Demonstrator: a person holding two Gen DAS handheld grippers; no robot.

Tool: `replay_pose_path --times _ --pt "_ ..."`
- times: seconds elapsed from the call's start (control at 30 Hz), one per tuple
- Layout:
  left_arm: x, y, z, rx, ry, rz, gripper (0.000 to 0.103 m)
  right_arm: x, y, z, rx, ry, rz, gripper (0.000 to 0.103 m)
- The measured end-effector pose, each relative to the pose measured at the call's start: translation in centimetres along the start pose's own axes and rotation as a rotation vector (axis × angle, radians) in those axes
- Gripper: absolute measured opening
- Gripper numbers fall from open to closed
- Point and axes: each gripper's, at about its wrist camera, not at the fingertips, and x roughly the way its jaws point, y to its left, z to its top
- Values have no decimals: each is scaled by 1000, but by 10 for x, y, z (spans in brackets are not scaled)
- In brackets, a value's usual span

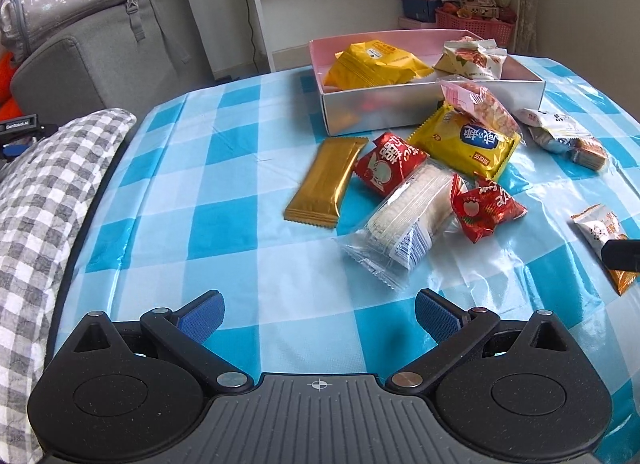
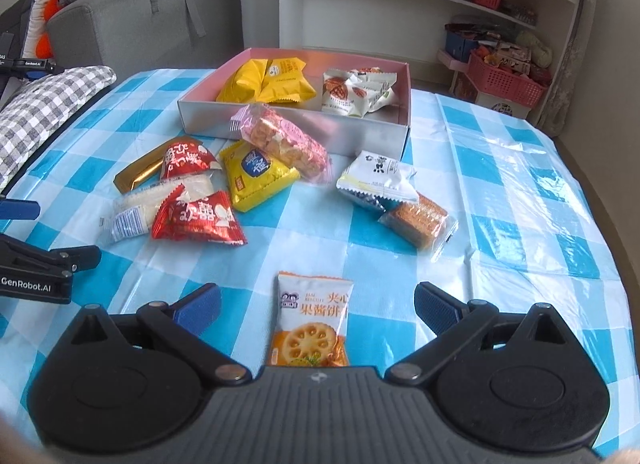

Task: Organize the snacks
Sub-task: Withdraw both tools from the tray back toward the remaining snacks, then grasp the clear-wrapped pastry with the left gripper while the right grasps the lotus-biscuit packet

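Note:
A silver box with a pink inside (image 1: 400, 111) (image 2: 296, 129) stands at the far side of the table and holds yellow packets (image 1: 372, 63) (image 2: 268, 81) and white nut packets (image 1: 472, 57) (image 2: 356, 93). Loose snacks lie in front of it: a gold bar (image 1: 326, 179), two red packets (image 1: 390, 161) (image 2: 196, 217), a clear rice cracker pack (image 1: 404, 223), a yellow packet (image 2: 256, 175), a pink pack (image 2: 286, 141). My left gripper (image 1: 318, 314) is open and empty above the cloth. My right gripper (image 2: 316, 310) is open with an orange jam biscuit packet (image 2: 310, 320) lying between its fingers.
The table has a blue and white checked cloth (image 1: 224, 191). A white packet (image 2: 376, 179) and a wafer pack (image 2: 418, 219) lie at the right. A checked cushion (image 1: 44, 199) lies along the left edge. A grey sofa and white shelves stand behind.

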Motion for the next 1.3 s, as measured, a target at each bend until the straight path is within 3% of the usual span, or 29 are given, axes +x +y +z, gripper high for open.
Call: replay_pose_path --times 0.33,0.57,0.73,1.03,1.3 --pt "19 -13 14 81 -37 -100 101 14 3 -10 -21 85 40 102" --pt "30 -12 24 109 -51 -184 100 17 1 -9 9 94 66 102" --pt "36 -15 28 141 -46 -226 88 18 -2 -7 23 93 69 99" --pt "36 -19 34 134 -26 -253 53 17 -8 -2 44 88 51 76" --pt "29 -21 35 108 -15 -252 35 14 -7 2 33 85 49 39"
